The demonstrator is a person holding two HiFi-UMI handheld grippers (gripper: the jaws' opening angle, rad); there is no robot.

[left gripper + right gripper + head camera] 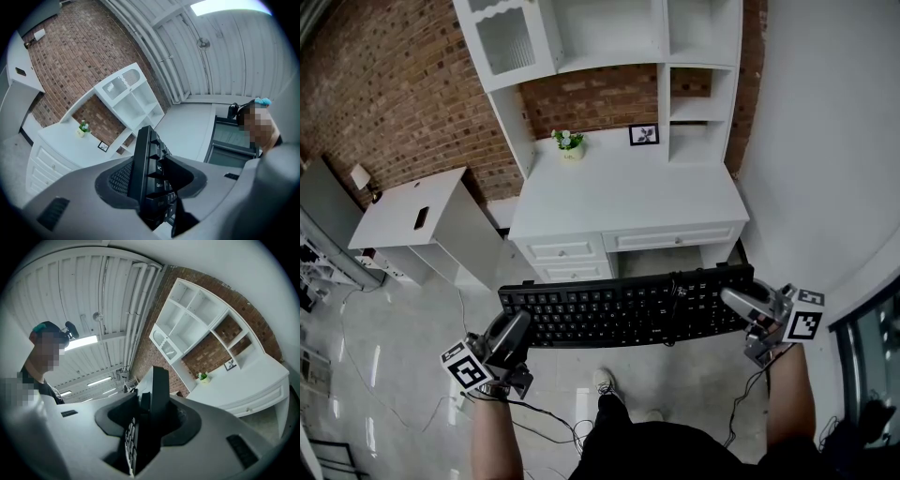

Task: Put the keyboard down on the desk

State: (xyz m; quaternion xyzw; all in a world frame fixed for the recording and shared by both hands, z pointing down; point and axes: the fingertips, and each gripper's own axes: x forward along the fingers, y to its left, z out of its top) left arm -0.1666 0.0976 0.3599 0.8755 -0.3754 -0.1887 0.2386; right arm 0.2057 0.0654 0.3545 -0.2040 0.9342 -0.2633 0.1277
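Note:
A long black keyboard (623, 306) hangs level in the air in front of the white desk (628, 192), above the floor. My left gripper (517, 330) is shut on its left end, and my right gripper (739, 302) is shut on its right end. In the left gripper view the keyboard (145, 173) stands edge-on between the grey jaws, keys facing right. In the right gripper view the keyboard (151, 418) is likewise clamped edge-on, keys facing left. A black cable runs across the keys near the middle.
On the desk top stand a small potted plant (570, 142) and a framed picture (644, 134), below white shelves (609, 37). A white side cabinet (412, 216) stands to the left. Cables (539, 417) trail on the pale floor by my feet.

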